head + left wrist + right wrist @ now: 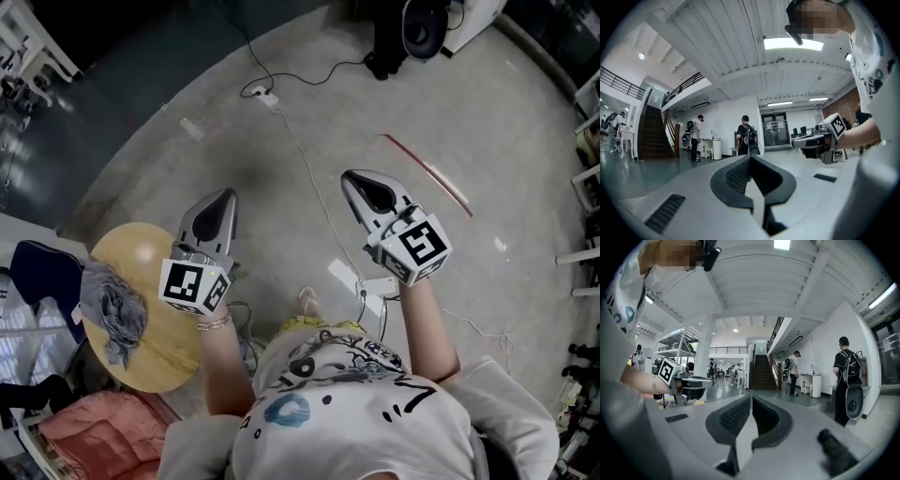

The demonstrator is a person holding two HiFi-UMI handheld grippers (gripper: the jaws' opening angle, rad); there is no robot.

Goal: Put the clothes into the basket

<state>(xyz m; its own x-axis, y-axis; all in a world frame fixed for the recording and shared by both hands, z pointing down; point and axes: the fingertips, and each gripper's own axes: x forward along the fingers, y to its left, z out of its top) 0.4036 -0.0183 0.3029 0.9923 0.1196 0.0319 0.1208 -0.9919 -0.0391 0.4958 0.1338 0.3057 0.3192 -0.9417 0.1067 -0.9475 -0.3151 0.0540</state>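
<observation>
Both grippers point out level over the grey concrete floor [281, 122], apart from the laundry. My left gripper [226, 194] has its jaws pressed together on nothing, and my right gripper [353, 177] is likewise closed and empty. The crumpled grey cloth [112, 309] lies on the round pale wooden table [173, 352] at the near left. A pink quilted bundle [94, 427] sits nearer left; I can't tell if it's in a basket. By my reckoning, the job's all ahead.

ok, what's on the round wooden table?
One crumpled grey garment on the table's left side; the rest is bare wood. Anything beneath the garment is covered.
</observation>
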